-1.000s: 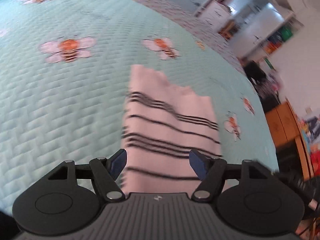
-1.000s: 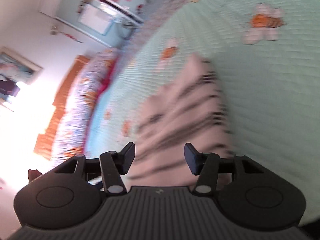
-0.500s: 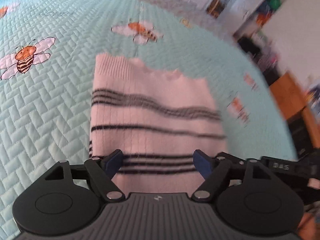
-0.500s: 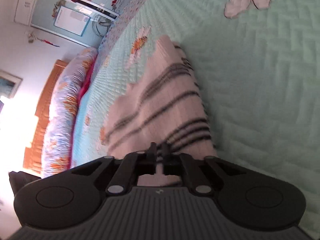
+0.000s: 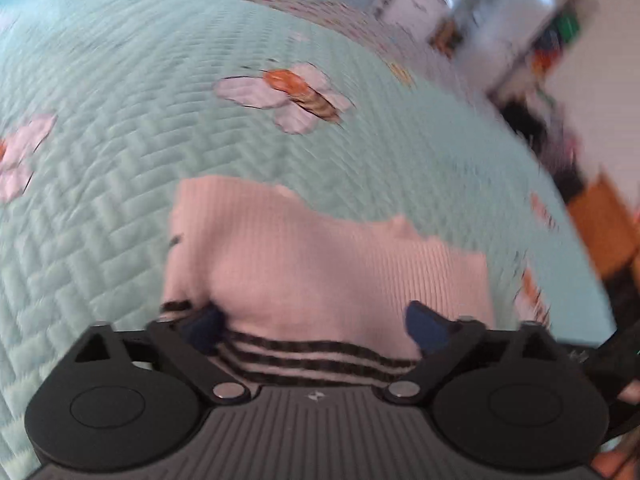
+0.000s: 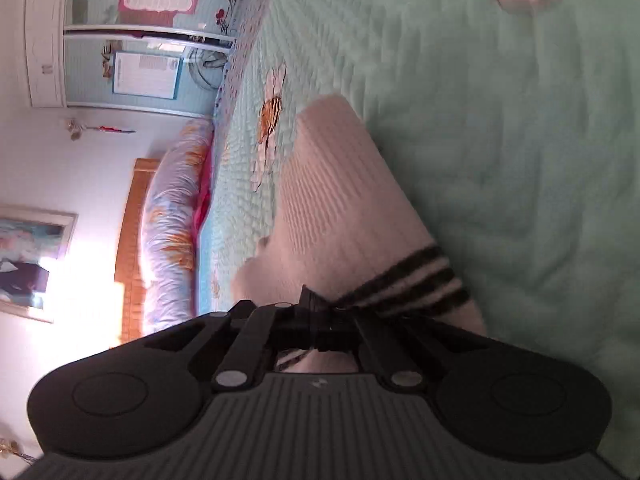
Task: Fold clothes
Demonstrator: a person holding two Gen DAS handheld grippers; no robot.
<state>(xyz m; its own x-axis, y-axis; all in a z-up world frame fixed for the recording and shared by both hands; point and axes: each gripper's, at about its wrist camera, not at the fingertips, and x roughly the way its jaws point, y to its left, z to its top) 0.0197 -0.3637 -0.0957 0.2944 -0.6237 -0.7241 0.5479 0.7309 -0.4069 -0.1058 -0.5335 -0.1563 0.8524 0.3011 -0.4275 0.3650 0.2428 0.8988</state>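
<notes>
With the top (image 6: 340, 208) pinched at lower centre by the right gripper (image 6: 316, 320) and the left gripper (image 5: 316, 324) opening over it, a fold is judged underway, needing a left grasp next.

A wide bed fills most of both views. It is covered with a mint-green quilted bedspread (image 5: 120, 128) that has a stitched brick pattern and sewn bees (image 5: 296, 96) with white wings and orange bodies. In the right wrist view, long pillows (image 6: 172, 216) in a white and orange print lie against a wooden headboard (image 6: 134, 240). The wall behind is pale, and strong light washes out its lower part. A framed picture (image 6: 28, 260) hangs there. Further along stands a white wardrobe (image 6: 46, 36) with posters (image 6: 146, 74) on its panels. In the left wrist view, blurred white shelves (image 5: 500, 20) and an orange wooden cabinet (image 5: 604, 224) stand beyond the bed.
</notes>
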